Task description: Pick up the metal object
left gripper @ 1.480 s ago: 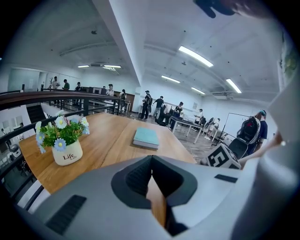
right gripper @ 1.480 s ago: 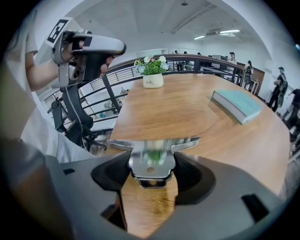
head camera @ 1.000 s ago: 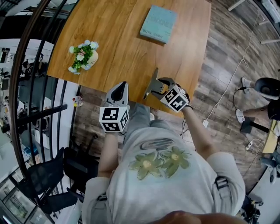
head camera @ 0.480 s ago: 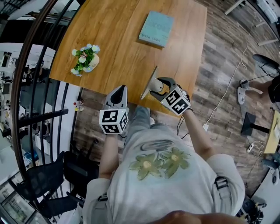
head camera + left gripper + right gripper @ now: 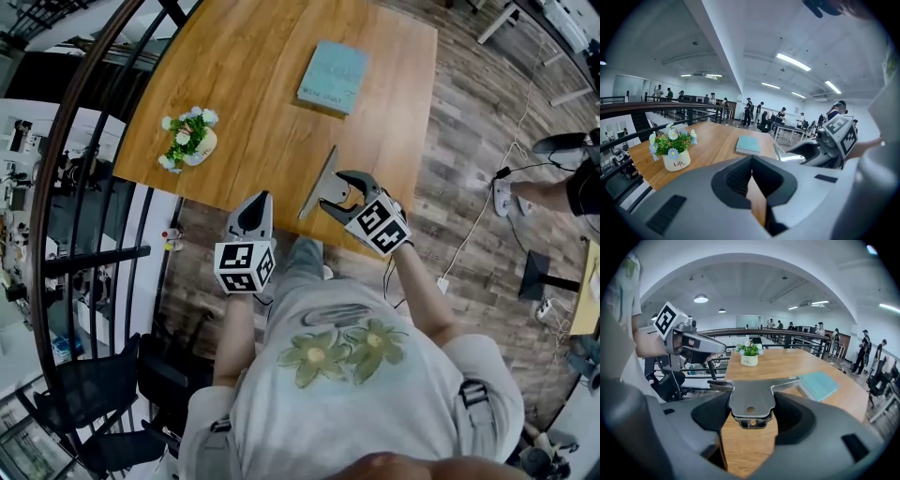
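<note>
Head view: holds the metal object (image 5: 319,183) in the right gripper (image 5: 330,190), over the near edge of the wooden worktop (image 5: 272,84), flat blade pointing away from the body. Looks lifted clear of the wood, though cannot be confirmed from so steep an angle. Parks the left gripper (image 5: 260,200) just off the worktop's edge, near the body and apart from the object, probably to stay out of the way, since one gripper is enough for so light a piece. Leaves a teal book (image 5: 334,77) and a small flower pot (image 5: 190,139) farther off, well apart from the work.

Left gripper view: shows the fingers (image 5: 736,176) brought together with nothing between them, only a thin slit of wood visible below. Looks across the worktop toward pot, book and the other gripper.

Right gripper view: clamps the fingers (image 5: 712,416) on the narrow tang of the metal object (image 5: 752,401), one on each side, wide blade jutting forward and roughly level above the wood. Takes the tang rather than the blade, presumably because the narrow stem fits between the fingers.
</note>
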`<move>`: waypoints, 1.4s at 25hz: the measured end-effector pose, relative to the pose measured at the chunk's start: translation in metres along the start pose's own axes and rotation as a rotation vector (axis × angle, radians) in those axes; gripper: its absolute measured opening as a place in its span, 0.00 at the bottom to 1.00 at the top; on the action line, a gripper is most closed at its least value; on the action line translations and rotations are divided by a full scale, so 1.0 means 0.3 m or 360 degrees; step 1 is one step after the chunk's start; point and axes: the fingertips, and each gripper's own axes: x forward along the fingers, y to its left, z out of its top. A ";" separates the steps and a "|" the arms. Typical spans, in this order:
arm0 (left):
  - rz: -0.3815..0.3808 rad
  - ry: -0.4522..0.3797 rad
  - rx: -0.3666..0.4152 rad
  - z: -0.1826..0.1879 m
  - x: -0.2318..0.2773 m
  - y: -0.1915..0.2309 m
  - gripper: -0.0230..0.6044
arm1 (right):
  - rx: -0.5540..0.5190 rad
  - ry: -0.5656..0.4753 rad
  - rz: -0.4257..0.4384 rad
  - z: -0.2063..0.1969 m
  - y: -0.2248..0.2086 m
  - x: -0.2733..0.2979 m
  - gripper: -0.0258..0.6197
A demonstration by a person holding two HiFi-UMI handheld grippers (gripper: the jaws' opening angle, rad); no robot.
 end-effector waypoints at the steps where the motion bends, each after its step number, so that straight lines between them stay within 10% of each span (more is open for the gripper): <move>1: 0.0000 -0.0005 0.0002 0.003 -0.003 -0.003 0.06 | -0.0002 -0.0017 -0.0007 0.011 -0.001 -0.009 0.48; 35: -0.0083 -0.0143 0.0056 0.135 -0.023 -0.074 0.06 | -0.0018 -0.0428 -0.0195 0.300 -0.032 -0.253 0.48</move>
